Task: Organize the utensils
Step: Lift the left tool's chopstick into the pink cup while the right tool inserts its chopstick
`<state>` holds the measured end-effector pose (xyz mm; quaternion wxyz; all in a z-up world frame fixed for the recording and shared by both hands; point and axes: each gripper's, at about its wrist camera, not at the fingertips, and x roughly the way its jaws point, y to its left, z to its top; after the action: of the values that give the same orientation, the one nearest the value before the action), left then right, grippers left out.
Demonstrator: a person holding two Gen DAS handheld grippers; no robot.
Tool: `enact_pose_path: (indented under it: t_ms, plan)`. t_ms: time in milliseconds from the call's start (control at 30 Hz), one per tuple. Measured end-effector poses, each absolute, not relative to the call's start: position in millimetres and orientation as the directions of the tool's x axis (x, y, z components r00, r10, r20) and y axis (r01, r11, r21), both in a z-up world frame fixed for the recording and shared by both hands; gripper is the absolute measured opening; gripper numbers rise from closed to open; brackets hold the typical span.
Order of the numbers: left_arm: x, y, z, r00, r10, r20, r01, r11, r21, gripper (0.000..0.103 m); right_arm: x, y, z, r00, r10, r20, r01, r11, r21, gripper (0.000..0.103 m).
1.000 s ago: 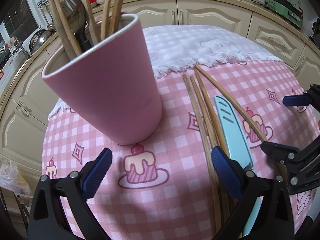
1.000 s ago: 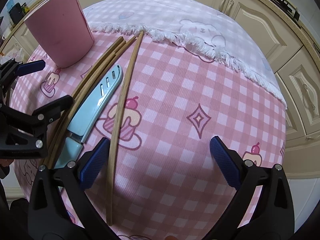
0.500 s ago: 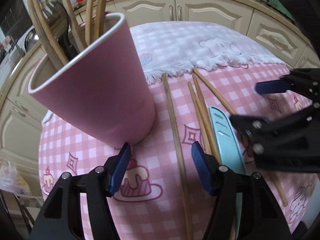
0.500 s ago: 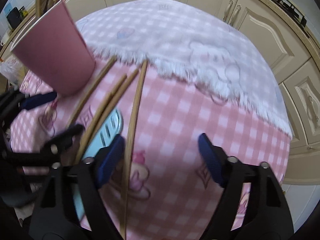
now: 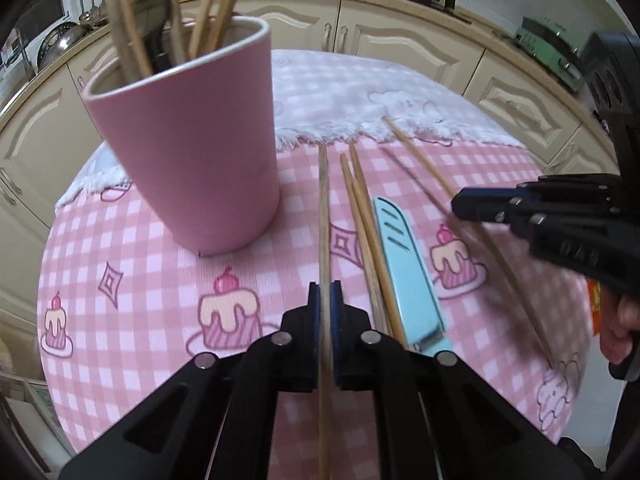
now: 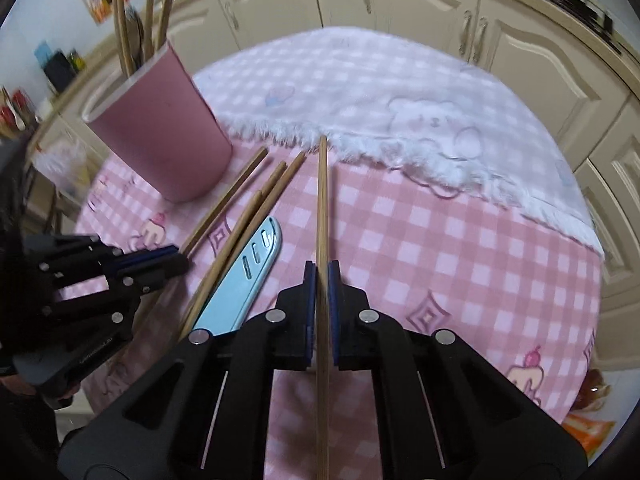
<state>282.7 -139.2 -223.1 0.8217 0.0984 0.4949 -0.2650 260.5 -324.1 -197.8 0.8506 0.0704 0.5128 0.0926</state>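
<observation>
A pink cup (image 5: 200,152) (image 6: 160,136) stands at the left of the table with several wooden sticks and a dark utensil in it. My left gripper (image 5: 325,300) is shut on one wooden chopstick (image 5: 323,208), the jaws just closing onto it, pads pinching it mid-length. My right gripper (image 6: 322,280) has likewise just closed and is shut on another chopstick (image 6: 322,200), which points at the white fringe. Between them lie two more chopsticks (image 5: 360,216) (image 6: 260,208) and a light-blue knife (image 5: 404,264) (image 6: 244,276). Each gripper shows in the other's view: right gripper (image 5: 460,202), left gripper (image 6: 176,258).
A round table under a pink checked cloth (image 5: 120,300) (image 6: 460,260) carries a white fringed towel (image 5: 360,92) (image 6: 400,92) at the back. Cream cabinets (image 5: 400,36) ring the table. A hand (image 5: 616,336) holds the right gripper at the right edge.
Both grippers went from wide open to shut, each onto a chopstick. The left one slid right from the cup to the leftmost stick; the right one slid left onto the rightmost stick.
</observation>
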Motion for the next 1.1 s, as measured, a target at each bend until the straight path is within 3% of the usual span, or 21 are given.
enact_pose_path:
  t_ms: [200,467,767,1100]
  plan:
    - [257.3,-117.3,-194.3,0.432,-0.451,-0.781,0.554,0.816,-0.165,0.005,236.4,-340.3,-165.4,0.566,0.337,-0.752,-0.103,0.934,0.341,0.006]
    - [237.1,-86.2,-127.6,0.609,-0.546,-0.576,0.561,0.809,-0.174,0.005,227.6,-335.5,-121.2,0.690,0.392,-0.609,-0.186,0.908,0.375,0.006]
    - [249.4,-63.1,-79.0,0.768,-0.519,-0.376,0.488,0.853,-0.183,0.005,235.7,-319.9,-83.0,0.747,0.425,-0.512,-0.255,0.894,0.370,0.006]
    - [282.3,-62.9,-28.5,0.855,-0.483,-0.192,0.448,0.872,-0.199,0.005,254.6,-289.9,-2.1,0.820,0.456,-0.345,-0.363,0.881,0.303,0.006]
